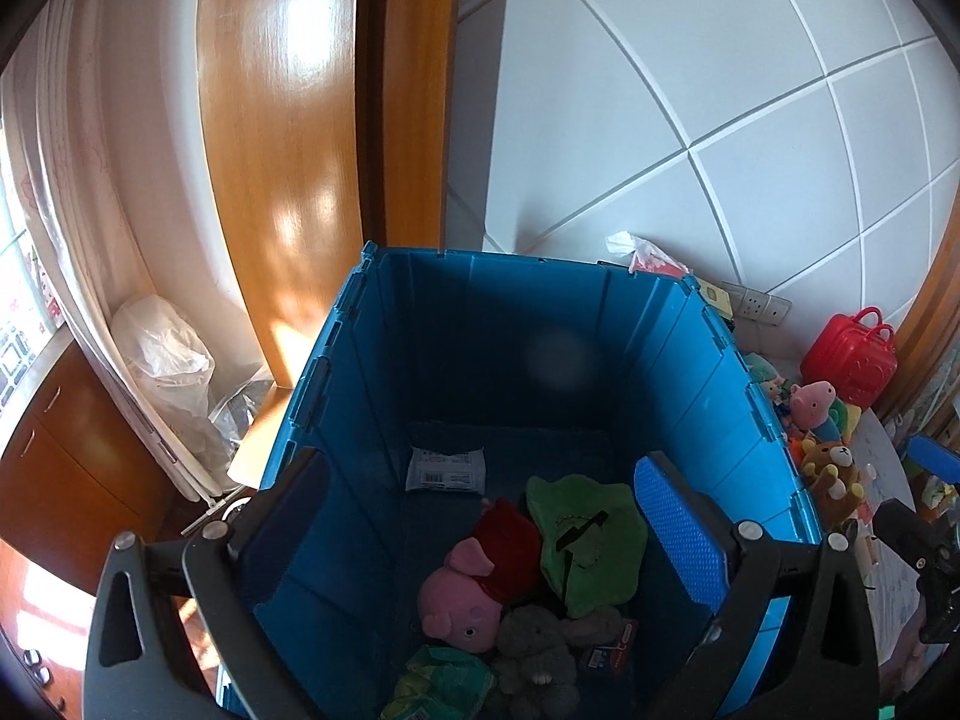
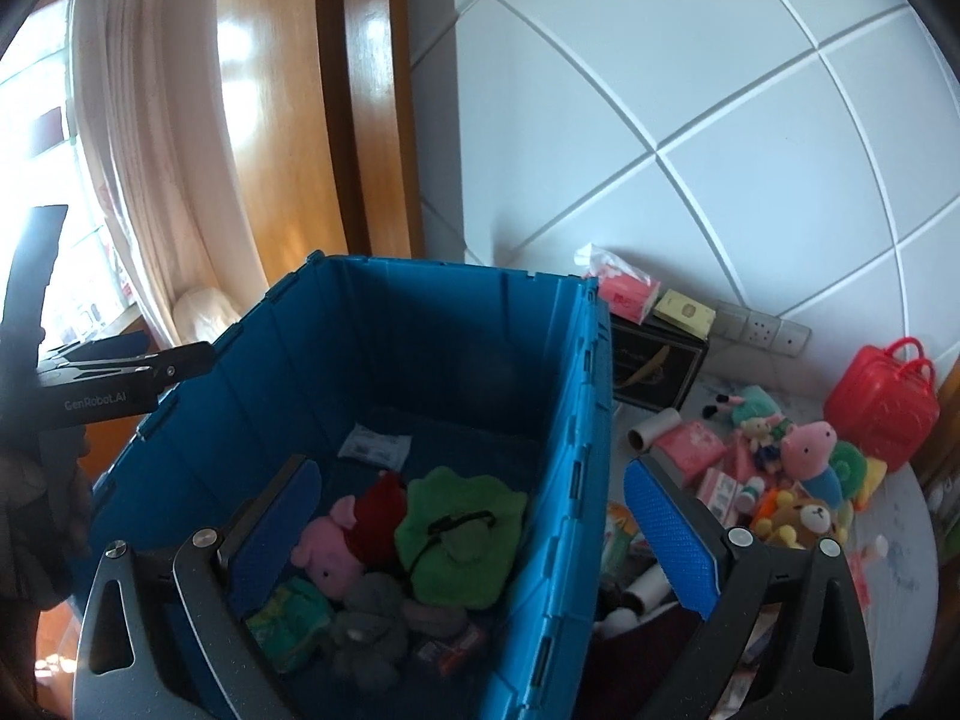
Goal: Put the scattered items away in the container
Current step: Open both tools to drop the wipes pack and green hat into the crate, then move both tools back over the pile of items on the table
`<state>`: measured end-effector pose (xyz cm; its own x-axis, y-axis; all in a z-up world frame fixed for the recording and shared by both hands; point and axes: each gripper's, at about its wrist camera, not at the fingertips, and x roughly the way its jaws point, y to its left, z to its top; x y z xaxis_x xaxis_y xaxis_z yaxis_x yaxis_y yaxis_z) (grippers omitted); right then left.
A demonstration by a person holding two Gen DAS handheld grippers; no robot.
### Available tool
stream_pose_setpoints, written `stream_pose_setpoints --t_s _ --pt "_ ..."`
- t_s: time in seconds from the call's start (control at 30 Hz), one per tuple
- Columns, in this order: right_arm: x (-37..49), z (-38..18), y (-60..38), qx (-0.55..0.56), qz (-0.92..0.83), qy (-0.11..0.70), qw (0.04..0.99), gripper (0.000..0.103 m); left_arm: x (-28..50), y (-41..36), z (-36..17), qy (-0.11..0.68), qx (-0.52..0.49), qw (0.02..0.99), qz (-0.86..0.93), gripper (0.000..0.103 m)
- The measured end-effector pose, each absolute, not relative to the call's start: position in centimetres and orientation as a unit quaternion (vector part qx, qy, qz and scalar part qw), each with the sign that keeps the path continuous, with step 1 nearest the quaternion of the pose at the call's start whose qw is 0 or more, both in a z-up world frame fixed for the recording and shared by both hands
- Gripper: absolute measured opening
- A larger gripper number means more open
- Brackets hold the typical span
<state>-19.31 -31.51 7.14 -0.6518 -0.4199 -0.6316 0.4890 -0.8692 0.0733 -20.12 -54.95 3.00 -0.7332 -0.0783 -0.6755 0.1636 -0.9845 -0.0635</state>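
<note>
Both grippers were seen with jaws spread wide, nothing between the pads. Left gripper (image 1: pixel 501 546) was held above the blue crate (image 1: pixel 708 372), which held a pink pig plush (image 1: pixel 459 603), green plush (image 1: pixel 585 546), grey plush (image 1: pixel 534 645) and a white packet (image 1: pixel 445 469). Right gripper (image 2: pixel 474 534) straddled the crate's right wall. Only in the right wrist view was the scattered pile on the table laid out clearly: second pig plush (image 2: pixel 810 450), bear plush (image 2: pixel 807 519), red toy suitcase (image 2: pixel 882 402), tissue pack (image 2: pixel 627 294), cardboard tube (image 2: pixel 651 429). Only in the left wrist view was a clear plastic bag (image 1: pixel 165 354) shown, left of the crate.

Both wrist views down into crate (image 1: pixel 690 360)
</note>
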Motion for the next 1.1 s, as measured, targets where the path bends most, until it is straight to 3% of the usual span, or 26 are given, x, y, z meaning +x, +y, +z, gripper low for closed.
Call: stream_pose_setpoints --t_s 0.37,0.8,1.1 --pt "-15.3 7.1 -24.3 0.307 -0.922 0.028 0.233 0.103 -17.5 -48.0 3.4 0.061 0.347 0.02 -0.936 0.103" --pt "-14.6 5.2 -7.1 0.32 -0.928 -0.012 0.189 0.103 -16.5 -29.9 3.3 0.021 0.359 -0.059 -0.931 0.103" --pt "-15.6 3.3 5.0 0.334 -0.93 -0.011 0.153 0.103 -16.4 -17.9 -0.2 0.017 0.4 -0.089 -0.912 0.103"
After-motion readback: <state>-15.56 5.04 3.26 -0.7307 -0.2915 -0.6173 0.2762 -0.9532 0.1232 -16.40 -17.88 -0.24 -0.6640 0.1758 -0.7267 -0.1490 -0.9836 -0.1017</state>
